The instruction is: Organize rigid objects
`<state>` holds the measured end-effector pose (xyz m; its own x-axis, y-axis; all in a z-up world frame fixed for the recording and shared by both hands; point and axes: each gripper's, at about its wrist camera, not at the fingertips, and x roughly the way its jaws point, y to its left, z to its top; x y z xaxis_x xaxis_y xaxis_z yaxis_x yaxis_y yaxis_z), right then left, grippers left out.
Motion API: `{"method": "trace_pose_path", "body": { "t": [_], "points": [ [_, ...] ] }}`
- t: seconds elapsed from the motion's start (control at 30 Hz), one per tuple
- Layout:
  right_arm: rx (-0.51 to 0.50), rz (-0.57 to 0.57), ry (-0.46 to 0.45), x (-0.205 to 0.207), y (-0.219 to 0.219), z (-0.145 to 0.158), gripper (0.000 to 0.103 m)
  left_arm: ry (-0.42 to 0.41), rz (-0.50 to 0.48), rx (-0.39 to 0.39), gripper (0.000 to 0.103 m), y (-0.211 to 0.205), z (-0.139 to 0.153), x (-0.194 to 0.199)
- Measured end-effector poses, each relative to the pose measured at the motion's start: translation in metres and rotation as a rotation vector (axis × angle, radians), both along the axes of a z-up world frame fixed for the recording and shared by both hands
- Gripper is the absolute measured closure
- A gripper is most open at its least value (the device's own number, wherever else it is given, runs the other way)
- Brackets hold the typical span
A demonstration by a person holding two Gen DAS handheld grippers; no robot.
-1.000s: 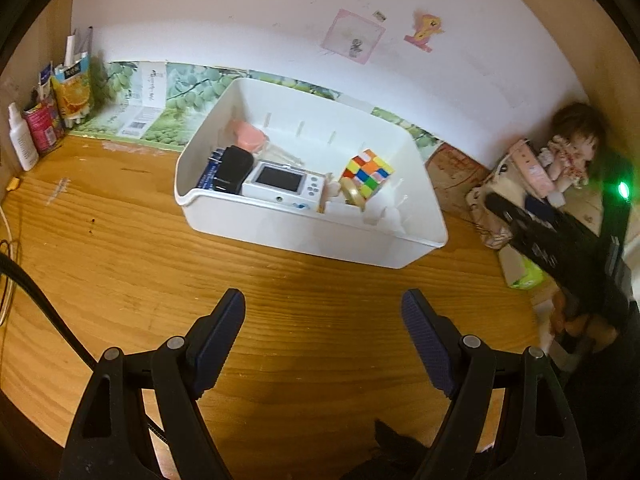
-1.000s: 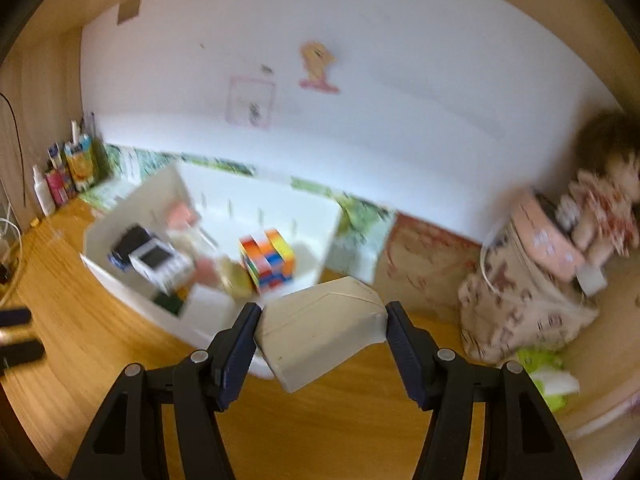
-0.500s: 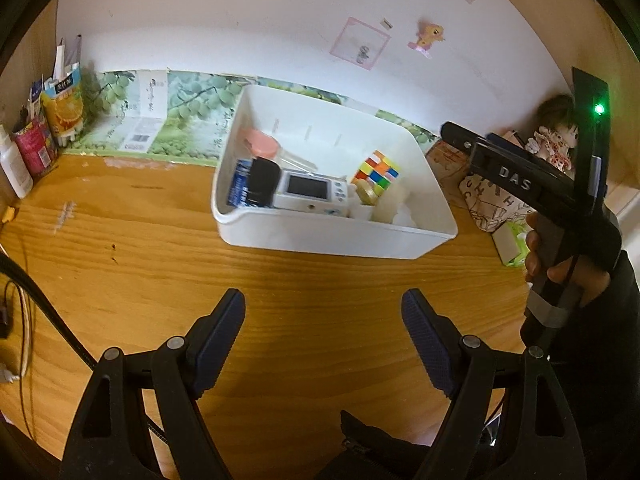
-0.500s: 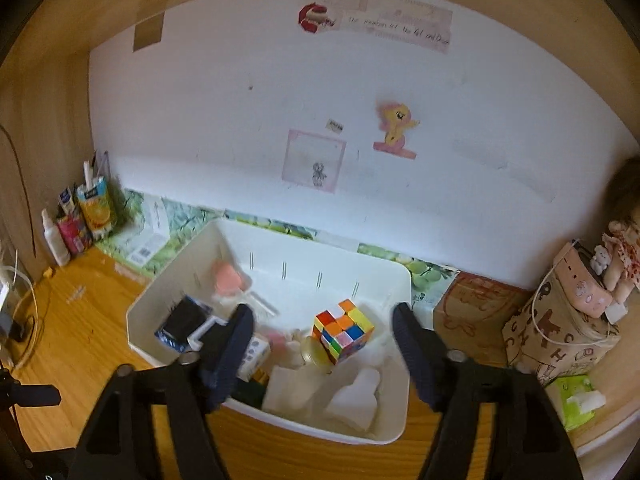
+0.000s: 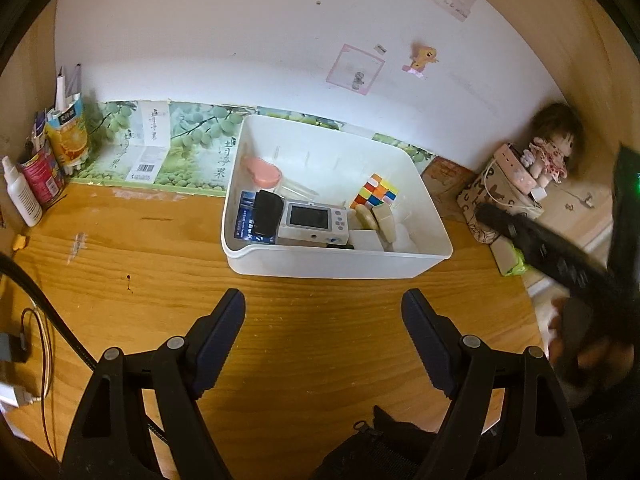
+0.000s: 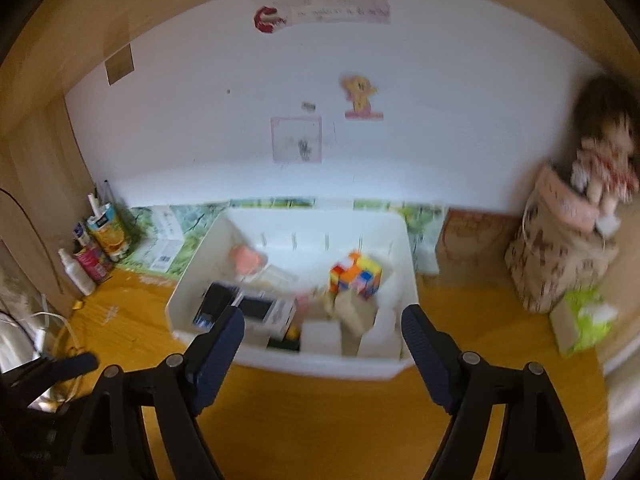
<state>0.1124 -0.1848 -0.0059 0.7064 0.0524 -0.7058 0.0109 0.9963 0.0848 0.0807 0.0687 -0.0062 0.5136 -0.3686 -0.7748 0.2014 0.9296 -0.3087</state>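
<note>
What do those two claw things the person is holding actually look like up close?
Each is a black plastic frame of triangular struts with silver rivets, ending in two dark blue ribbed pads. The left gripper and right gripper look identical. In the left view, the other tool's body shows a small green light, and a black cable runs across the wooden desk.

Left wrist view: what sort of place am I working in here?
Probably a child's desk nook at home: a doll in the corner, a pony sticker on the wall, a white bin of toys on the wooden desk.
</note>
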Motion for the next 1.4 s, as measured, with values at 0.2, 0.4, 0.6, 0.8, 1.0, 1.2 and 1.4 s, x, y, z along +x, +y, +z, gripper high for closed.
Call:
{"method": "trace_pose_path", "body": {
  "t": [0.2,0.4,0.6,0.8,1.0,1.2,1.4],
  "points": [
    [0.052,-0.043,0.088,-0.040,-0.001,0.000,0.010,0.009,0.042,0.019,0.019,-0.006,0.012,-0.012],
    [0.068,-0.040,0.134,-0.073,0.015,0.000,0.003,-0.060,0.095,0.060,0.008,-0.009,0.032,-0.030],
    [0.074,-0.030,0.165,-0.093,0.025,-0.010,0.001,-0.155,0.137,0.156,0.001,-0.017,0.037,-0.049],
    [0.057,-0.044,0.155,-0.101,0.023,-0.012,0.001,-0.160,0.146,0.262,0.001,-0.029,0.033,-0.055],
    [0.015,-0.032,0.152,-0.101,0.024,-0.011,0.000,-0.090,0.150,0.263,0.001,-0.031,0.022,-0.053],
    [-0.006,-0.036,0.145,-0.099,0.023,-0.011,0.000,-0.087,0.164,0.261,0.001,-0.033,0.023,-0.060],
    [-0.012,-0.039,0.129,-0.097,0.021,-0.009,0.000,-0.095,0.175,0.252,0.001,-0.032,0.025,-0.057]
  ]
}}
